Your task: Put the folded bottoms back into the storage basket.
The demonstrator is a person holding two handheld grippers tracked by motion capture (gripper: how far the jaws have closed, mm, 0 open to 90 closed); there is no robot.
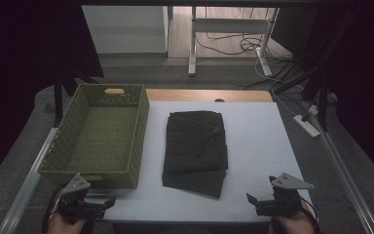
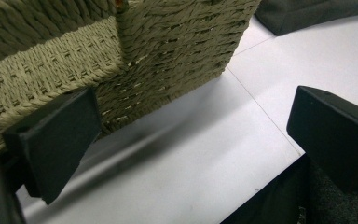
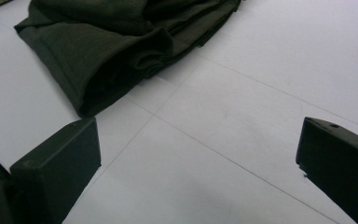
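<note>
Folded dark garment [image 1: 195, 152] is seen in the middle of the white surface [image 1: 258, 141], lying flat, with its long side running away from the person. Its layers are stacked, and the lowest layer sticks out a little at the near edge. In the right gripper view the garment [image 3: 116, 42] is shown at the upper left, with an open fold at its near corner, resting on the surface [image 3: 242, 116].

Just beside the garment, on its left in the high view, a green woven basket [image 1: 100, 134] is placed; the two are near but apart. In the left gripper view the woven wall of the basket [image 2: 168, 51] is seen close ahead, standing on the surface [image 2: 205, 158].

At the near edge, the left gripper [image 1: 108, 201] is held by a hand in front of the basket corner, and the right gripper [image 1: 251, 199] is held by the other hand, to the right of the garment. The jaws of both are spread wide, and nothing is held between them. Neither gripper is touching the garment.
</note>
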